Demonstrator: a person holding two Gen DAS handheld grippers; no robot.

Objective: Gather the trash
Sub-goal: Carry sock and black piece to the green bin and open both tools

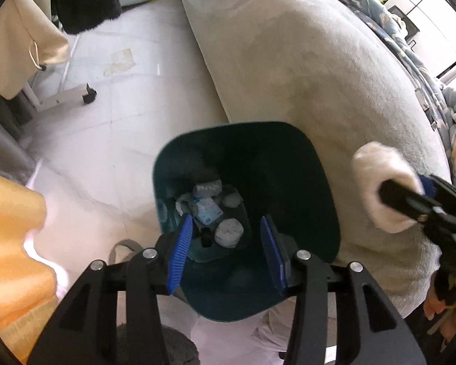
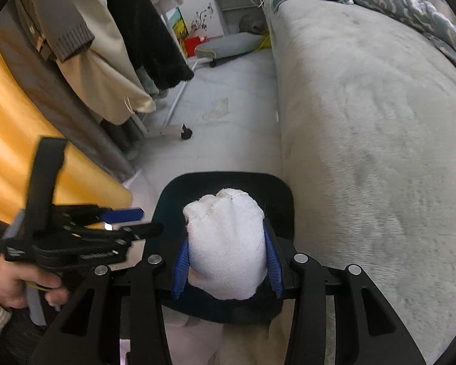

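A dark teal trash bin (image 1: 304, 182) stands on the floor against the bed. It holds several crumpled white tissues (image 1: 228, 232) and a blue-white packet (image 1: 208, 211). My left gripper (image 1: 228, 252) is open and empty, its blue pads just above the bin's near rim. My right gripper (image 2: 226, 258) is shut on a crumpled white tissue wad (image 2: 226, 240) and holds it over the bin (image 2: 276, 188). In the left wrist view the wad (image 1: 377, 182) and right gripper sit to the bin's right. The left gripper (image 2: 127, 222) shows left of the bin in the right wrist view.
A grey plush bed (image 1: 304, 70) runs along the right, with a patterned quilt (image 2: 410, 3) on it. A wheeled clothes rack (image 2: 170, 130) with hanging coats (image 2: 106, 60) stands to the left. An orange curtain (image 2: 15, 121) hangs at the near left. The floor is pale tile (image 1: 106, 115).
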